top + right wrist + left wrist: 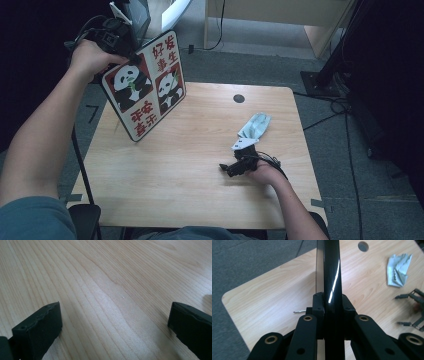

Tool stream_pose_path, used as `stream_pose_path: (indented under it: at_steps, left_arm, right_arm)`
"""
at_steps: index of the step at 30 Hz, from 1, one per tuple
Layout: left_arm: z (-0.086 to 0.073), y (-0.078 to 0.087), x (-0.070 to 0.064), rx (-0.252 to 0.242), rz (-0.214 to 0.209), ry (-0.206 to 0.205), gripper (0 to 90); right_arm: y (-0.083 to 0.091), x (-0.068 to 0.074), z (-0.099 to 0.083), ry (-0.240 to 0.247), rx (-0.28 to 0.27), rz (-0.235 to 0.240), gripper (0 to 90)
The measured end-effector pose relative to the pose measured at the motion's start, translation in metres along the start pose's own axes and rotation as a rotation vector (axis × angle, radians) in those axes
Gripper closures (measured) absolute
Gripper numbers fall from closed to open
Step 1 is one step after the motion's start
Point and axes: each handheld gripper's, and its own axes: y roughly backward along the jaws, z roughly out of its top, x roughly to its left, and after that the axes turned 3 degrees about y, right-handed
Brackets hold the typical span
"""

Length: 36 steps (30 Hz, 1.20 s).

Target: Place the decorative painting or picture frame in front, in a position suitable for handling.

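The left gripper point(329, 312) had its jaws clamped on the edge of a thin, glossy panda board point(146, 82), seen edge-on as a dark strip in the left gripper view. In the high view the board hung tilted above the table's point(190, 190) far left corner, lifted clear of the wood. The right gripper point(113, 322) rested low over bare tabletop near the right edge, its jaws spread wide and holding nothing. Just beyond it lay a crumpled pale cloth point(254, 126), untouched.

By this showing, the board had been picked up and the cloth not yet taken; wiping or setting the board down seemed to remain.

The board carried two panda pictures and red Chinese characters. The upper block seemed to read 好事发生; the lower block, upside down, probably 平安喜乐.
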Motion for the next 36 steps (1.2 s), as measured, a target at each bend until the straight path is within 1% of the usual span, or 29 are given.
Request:
stream_pose_path:
  at_steps: [3,6,9,10,11,12,13,15,16,17,19,21,22,24,26,28,30,34,35,36]
  left_arm:
    - [-0.004,0.007,-0.008,0.008,-0.017,-0.024,80.1]
    - [-0.010,0.012,-0.019,-0.004,-0.041,-0.048,80.0]
    - [-0.018,0.015,-0.030,-0.029,-0.063,-0.050,79.8]
    - [-0.018,0.015,-0.030,-0.029,-0.063,-0.050,79.8]
    - [-0.024,0.016,-0.037,-0.041,-0.078,-0.052,79.7]
    - [-0.026,0.016,-0.041,-0.046,-0.087,-0.052,79.8]
    - [-0.026,0.016,-0.041,-0.046,-0.087,-0.052,79.7]
    - [-0.034,0.016,-0.049,-0.054,-0.114,-0.055,79.6]
    - [-0.034,0.016,-0.049,-0.054,-0.114,-0.055,79.7]
    - [-0.038,0.014,-0.054,-0.053,-0.131,-0.052,79.6]
    - [-0.042,0.009,-0.058,-0.049,-0.146,-0.050,79.5]
    - [-0.044,0.004,-0.063,-0.043,-0.154,-0.058,79.4]
    - [-0.044,0.004,-0.063,-0.043,-0.154,-0.058,79.3]
    - [-0.047,-0.003,-0.071,-0.036,-0.168,-0.065,79.2]
    - [-0.048,-0.008,-0.075,-0.031,-0.180,-0.069,79.2]
    - [-0.048,-0.010,-0.078,-0.039,-0.194,-0.070,79.1]
    - [-0.047,-0.012,-0.081,-0.042,-0.205,-0.064,79.1]
    - [-0.046,-0.015,-0.086,-0.037,-0.219,-0.062,78.6]
    - [-0.045,-0.016,-0.088,-0.034,-0.228,-0.068,78.7]
    - [-0.045,-0.016,-0.088,-0.034,-0.228,-0.068,78.6]
  right_arm:
    - [0.000,0.000,0.000,0.000,0.000,0.001,0.0]
    - [0.000,0.000,0.000,0.000,0.000,0.001,0.0]
    - [0.000,0.000,0.000,0.000,0.001,0.000,0.0]
    - [0.000,0.000,0.000,0.000,0.001,0.000,0.0]
    - [0.000,0.000,0.000,0.000,0.001,-0.001,0.0]
    - [0.000,0.000,0.000,0.000,0.001,-0.001,0.0]
    - [0.000,0.000,0.000,0.000,0.001,-0.001,0.0]
    - [0.000,0.000,0.000,0.001,0.001,0.000,0.0]
    - [0.000,0.000,0.000,0.001,0.001,0.000,0.0]
    - [0.000,0.000,0.000,0.000,0.000,0.000,0.0]
    - [0.000,0.000,0.000,0.002,-0.001,0.002,0.0]
    - [0.000,0.000,0.000,0.002,-0.001,0.003,0.0]
    - [0.000,0.000,0.000,0.002,-0.001,0.003,0.0]
    - [0.000,0.000,0.000,0.002,-0.001,0.002,0.0]
    - [0.000,0.000,0.000,0.001,-0.001,0.002,0.0]
    - [0.000,0.000,0.000,0.002,-0.001,0.001,0.0]
    - [0.000,0.000,0.000,0.002,-0.001,0.001,0.0]
    - [0.000,0.000,0.000,0.002,-0.001,0.003,0.0]
    - [0.000,0.000,0.000,0.002,0.000,0.003,0.0]
    - [0.000,0.000,0.000,0.002,-0.001,0.002,0.0]
